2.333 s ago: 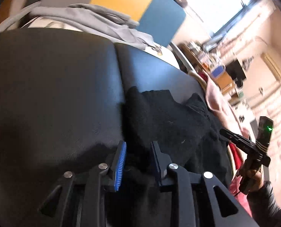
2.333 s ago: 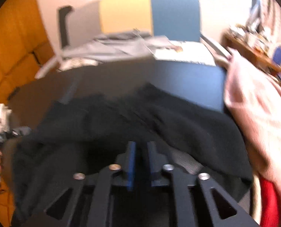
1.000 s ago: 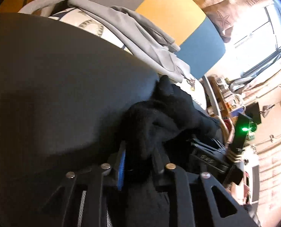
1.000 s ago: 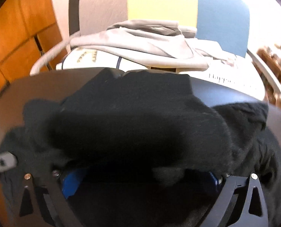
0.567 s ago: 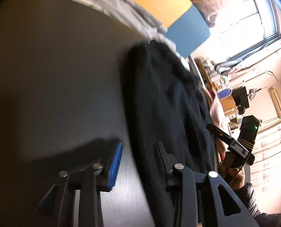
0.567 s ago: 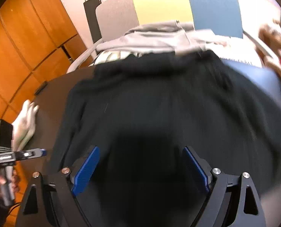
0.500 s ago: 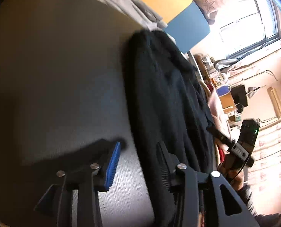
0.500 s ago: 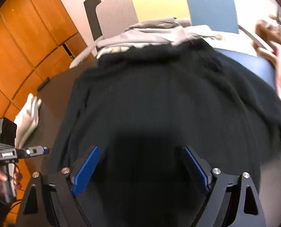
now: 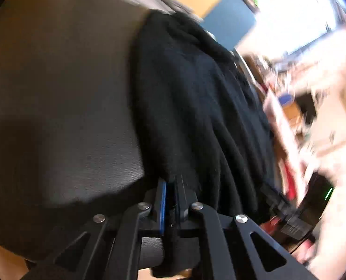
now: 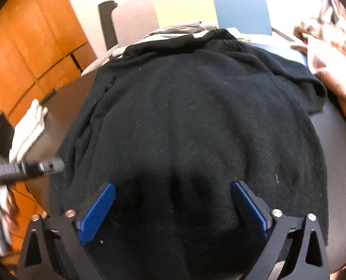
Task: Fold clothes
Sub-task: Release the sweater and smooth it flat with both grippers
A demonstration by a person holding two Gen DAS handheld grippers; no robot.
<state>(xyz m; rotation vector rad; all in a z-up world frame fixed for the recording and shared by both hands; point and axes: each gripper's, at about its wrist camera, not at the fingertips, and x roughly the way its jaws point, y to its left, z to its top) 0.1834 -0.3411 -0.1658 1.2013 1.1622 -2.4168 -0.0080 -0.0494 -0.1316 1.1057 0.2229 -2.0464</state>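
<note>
Black garment (image 10: 196,121) lies spread across the dark round table (image 9: 61,93), covering most of the half nearer the colour-block chair (image 10: 196,2) and reaching the table's near edge. Its far hem sits bunched against grey clothes (image 10: 173,31) piled at the table's far side, just before that chair. A pale pink cloth (image 10: 331,70) lies off the garment's right side, at the table's rim. White fabric (image 10: 27,130) rests near the table's left edge, with orange wood panelling (image 10: 33,46) behind it.

At the table's near edge, the left gripper (image 9: 170,200) has its two fingers pressed almost together, pinching the garment's left border where the cloth meets bare tabletop. The right gripper (image 10: 171,210) hangs over the garment's near part with its blue-padded fingers (image 10: 96,212) spread wide, holding nothing; the cloth lies beneath and between them. From the right wrist view the left gripper shows as a blurred dark tool at the garment's left side.
</note>
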